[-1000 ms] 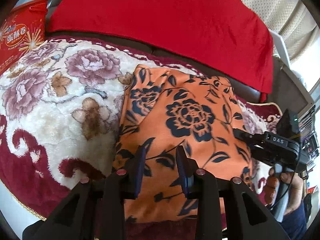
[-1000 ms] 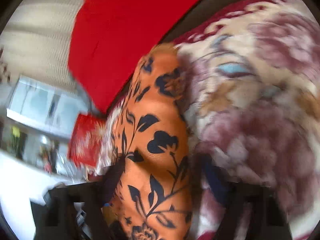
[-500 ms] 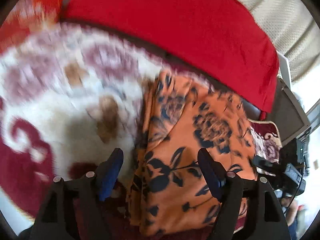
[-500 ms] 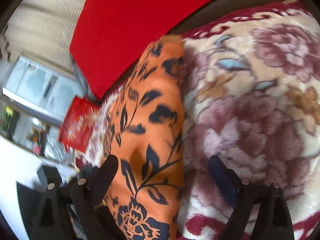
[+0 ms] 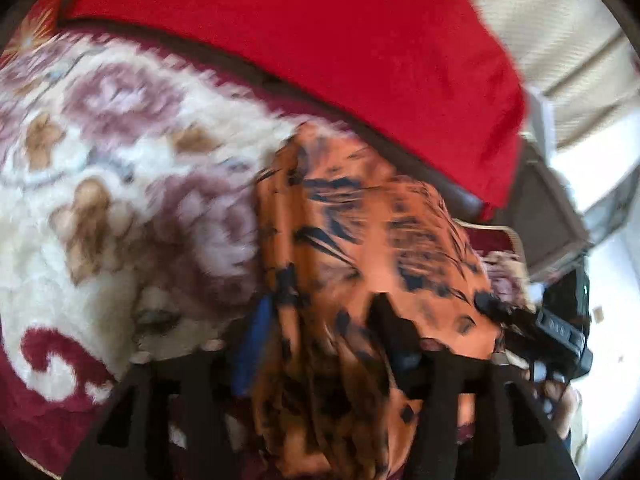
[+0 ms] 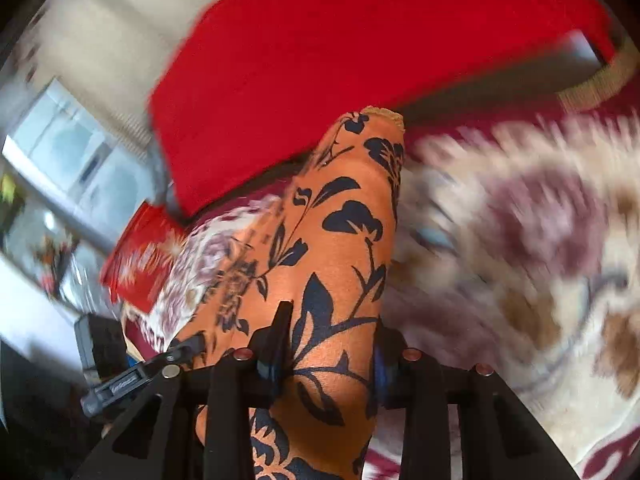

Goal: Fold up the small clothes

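Note:
An orange garment with a black flower print (image 5: pixel 360 240) lies on a flowered plush blanket (image 5: pixel 100 200). It also fills the middle of the right wrist view (image 6: pixel 336 264). My left gripper (image 5: pixel 320 344) has its jaws closed on the garment's near left edge, and the cloth bunches between them. My right gripper (image 6: pixel 328 348) has its jaws closed on the garment's near edge on its side. The right gripper also shows at the right of the left wrist view (image 5: pixel 536 328). Both views are blurred by motion.
A red cloth (image 5: pixel 320 32) covers the sofa back behind the blanket. A red snack bag (image 6: pixel 140 252) lies at the far end of the blanket. A beige curtain (image 5: pixel 560 20) and a cabinet stand beyond the sofa.
Both grippers were wide open over the garment half a second ago. Now both have come down and closed on its near edge, and the cloth bunches up.

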